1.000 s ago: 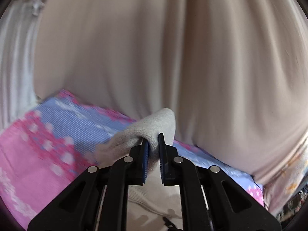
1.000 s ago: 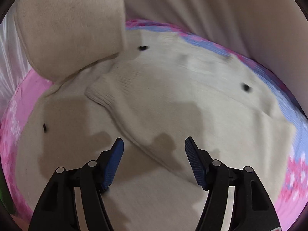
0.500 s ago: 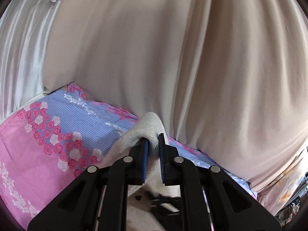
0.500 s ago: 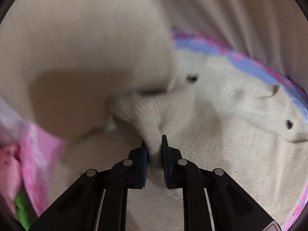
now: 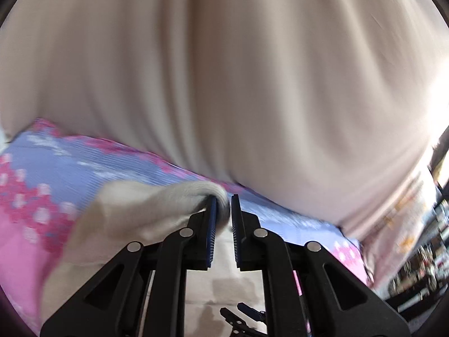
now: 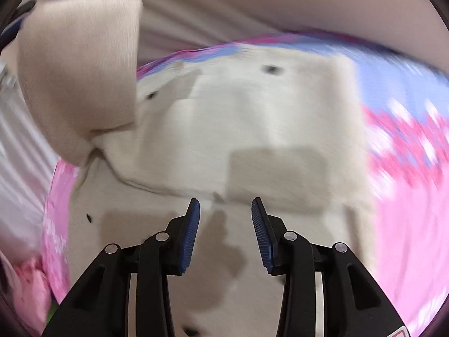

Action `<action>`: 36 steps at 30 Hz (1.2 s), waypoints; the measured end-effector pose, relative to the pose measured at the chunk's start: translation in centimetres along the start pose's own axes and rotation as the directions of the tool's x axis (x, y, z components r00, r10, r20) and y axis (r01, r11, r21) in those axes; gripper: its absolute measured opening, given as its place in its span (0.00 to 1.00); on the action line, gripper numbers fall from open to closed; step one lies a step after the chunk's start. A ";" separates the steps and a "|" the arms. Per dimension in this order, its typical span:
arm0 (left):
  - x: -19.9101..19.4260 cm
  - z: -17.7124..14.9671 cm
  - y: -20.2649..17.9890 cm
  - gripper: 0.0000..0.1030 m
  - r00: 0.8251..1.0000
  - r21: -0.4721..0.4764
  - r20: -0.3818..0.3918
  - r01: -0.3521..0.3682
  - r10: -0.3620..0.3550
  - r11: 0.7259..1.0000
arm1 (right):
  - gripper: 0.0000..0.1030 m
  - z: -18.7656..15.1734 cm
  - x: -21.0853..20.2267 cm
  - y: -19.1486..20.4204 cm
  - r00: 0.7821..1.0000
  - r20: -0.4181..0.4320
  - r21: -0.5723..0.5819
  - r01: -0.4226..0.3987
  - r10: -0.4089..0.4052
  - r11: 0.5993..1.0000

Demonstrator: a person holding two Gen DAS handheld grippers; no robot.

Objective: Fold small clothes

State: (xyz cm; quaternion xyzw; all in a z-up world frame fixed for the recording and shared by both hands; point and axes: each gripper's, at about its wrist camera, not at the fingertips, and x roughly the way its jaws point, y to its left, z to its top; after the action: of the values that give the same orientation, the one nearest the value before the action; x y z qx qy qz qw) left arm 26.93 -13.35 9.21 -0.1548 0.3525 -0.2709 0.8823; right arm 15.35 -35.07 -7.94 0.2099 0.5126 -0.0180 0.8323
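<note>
A small cream knit garment (image 6: 252, 140) with dark buttons lies on a pink and blue floral sheet (image 6: 407, 182). One part is folded over its middle. My left gripper (image 5: 223, 205) is shut on a rolled edge of the cream garment (image 5: 157, 207) and holds it lifted; in the right wrist view this raised part (image 6: 81, 70) stands up at the upper left. My right gripper (image 6: 226, 210) is open and empty, just above the garment's folded edge.
A beige curtain (image 5: 238, 70) hangs close behind the bed and fills the top of both views. A pink cloth bundle (image 6: 31, 289) lies at the lower left. Cluttered shelves (image 5: 426, 252) show at the far right.
My right gripper, shut on the knit fold half a second ago, has opened and let it go, and the fold now lies flat. My left gripper keeps its hold and has shifted right.
</note>
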 end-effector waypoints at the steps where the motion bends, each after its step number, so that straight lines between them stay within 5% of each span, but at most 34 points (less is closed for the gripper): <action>1: 0.5 -0.8 -0.9 0.09 0.999 0.012 -0.024 0.028 -0.028 1.000 | 0.38 0.5 -0.3 -1.2 1.000 -0.001 0.026 -0.009 0.009 1.000; 3: 1.8 -3.7 -2.9 0.11 0.995 0.081 -0.096 0.033 -0.025 0.996 | 0.41 0.3 -1.3 -2.6 1.000 0.006 0.066 -0.020 0.020 0.998; 4: 2.4 -5.1 -3.2 0.24 0.989 0.101 -0.147 0.037 -0.022 0.994 | 0.43 0.2 -1.7 -3.2 1.000 0.015 0.078 -0.022 0.021 0.997; 5: 3.4 -7.2 -3.3 0.55 0.977 0.114 -0.212 0.033 -0.008 0.993 | 0.45 0.1 -2.0 -3.9 1.000 0.023 0.090 -0.019 0.017 0.996; 6: 4.5 -9.5 -3.0 0.69 0.958 0.133 -0.286 0.023 0.016 0.991 | 0.45 0.1 -2.0 -4.3 1.000 0.025 0.101 -0.018 0.016 0.995; 8: 5.4 -13.1 -2.1 0.65 0.928 0.197 -0.360 -0.020 0.092 0.980 | 0.45 0.0 -1.9 -5.0 0.999 0.019 0.141 -0.037 0.034 0.989; 10: 4.6 -14.6 0.0 0.64 0.919 0.218 -0.356 -0.092 0.167 0.972 | 0.45 0.8 -1.7 -4.9 0.997 0.018 0.156 -0.075 0.073 0.985; 16: -0.9 -12.9 6.4 0.65 0.939 0.061 -0.280 -0.190 0.199 0.980 | 0.57 6.6 0.9 -1.0 0.988 0.030 0.163 -0.155 0.152 0.974; 19: -2.5 -11.7 7.9 0.65 0.939 0.049 -0.237 -0.245 0.249 0.968 | 0.61 11.0 3.5 2.7 0.995 0.019 0.127 -0.097 0.095 0.987; 22: -3.3 -10.7 8.5 0.66 0.942 0.028 -0.209 -0.263 0.262 0.965 | 0.68 14.7 8.1 5.3 0.997 -0.077 0.070 0.027 -0.022 0.997; 23: -3.5 -10.6 8.8 0.66 0.943 0.021 -0.205 -0.263 0.262 0.965 | 0.51 15.3 9.6 5.7 0.991 -0.118 0.066 0.066 -0.058 0.996; 24: -3.6 -10.5 9.0 0.66 0.944 0.017 -0.202 -0.264 0.262 0.964 | 0.10 15.4 10.6 5.8 0.987 -0.150 0.055 0.074 -0.065 0.996; 25: -3.8 -10.4 9.3 0.66 0.943 0.013 -0.194 -0.272 0.269 0.962 | 0.12 15.6 11.0 6.3 0.985 -0.161 0.024 0.073 -0.068 0.997; 28: -4.5 -10.2 10.2 0.66 0.944 0.007 -0.172 -0.285 0.282 0.958 | 0.10 16.3 4.1 8.7 0.993 0.077 -0.049 -0.083 0.086 0.995; 30: -4.8 -10.4 10.4 0.66 0.939 0.003 -0.176 -0.298 0.294 0.955 | 0.10 15.8 -3.7 8.8 0.927 0.285 -0.099 -0.226 0.245 0.969; 32: -4.7 -10.5 10.9 0.66 0.938 -0.012 -0.184 -0.301 0.294 0.954 | 0.12 14.3 -8.3 7.0 0.878 0.401 -0.093 -0.244 0.260 0.965; 33: -4.5 -10.5 11.2 0.66 0.938 -0.017 -0.186 -0.300 0.292 0.954 | 0.13 13.2 -9.1 5.5 0.874 0.426 -0.066 -0.227 0.234 0.972; 35: -3.6 -10.9 11.2 0.66 0.935 -0.017 -0.202 -0.301 0.291 0.954 | 0.14 10.9 -7.5 2.6 0.905 0.402 -0.034 -0.136 0.138 0.990; 36: -3.1 -11.1 11.1 0.66 0.934 -0.018 -0.212 -0.298 0.287 0.955 | 0.17 9.5 -4.7 0.3 0.944 0.327 0.005 -0.053 0.048 0.999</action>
State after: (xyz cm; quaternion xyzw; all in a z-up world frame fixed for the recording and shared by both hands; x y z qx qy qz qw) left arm 21.32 -3.51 -2.11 -0.0937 0.4682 -0.1424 0.8670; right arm 21.24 -39.19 -0.09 0.2228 0.3617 -0.0347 0.9046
